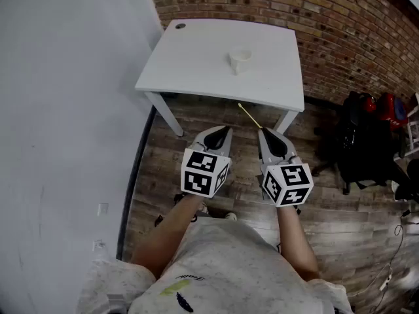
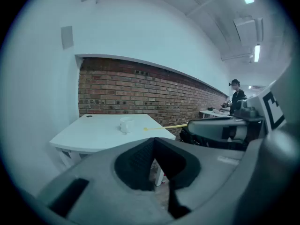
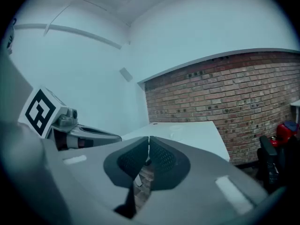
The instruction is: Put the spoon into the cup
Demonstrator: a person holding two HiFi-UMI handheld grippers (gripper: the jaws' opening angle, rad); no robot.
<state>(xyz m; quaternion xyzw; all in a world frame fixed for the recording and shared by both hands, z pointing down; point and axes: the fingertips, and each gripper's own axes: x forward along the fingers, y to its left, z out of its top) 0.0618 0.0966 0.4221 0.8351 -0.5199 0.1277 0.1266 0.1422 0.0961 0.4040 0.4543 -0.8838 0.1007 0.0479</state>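
A small white cup (image 1: 240, 60) stands upright on the white table (image 1: 196, 57), right of its middle. My right gripper (image 1: 264, 131) is shut on the handle end of a thin yellow spoon (image 1: 251, 116), which points up and left toward the table's front edge, well short of the cup. In the left gripper view the spoon (image 2: 164, 127) sticks out of the right gripper (image 2: 218, 128) with its bowl end close to the cup (image 2: 125, 124). My left gripper (image 1: 226, 130) hangs beside it, shut with nothing in it. Both are held over the wooden floor in front of the table.
A small dark round cap (image 1: 180, 25) sits in the table's far left corner. A brick wall (image 1: 314, 18) runs behind the table and a white wall (image 1: 65, 110) stands at the left. Black and red bags (image 1: 366, 136) lie on the floor at the right. A person (image 2: 236, 95) stands far off.
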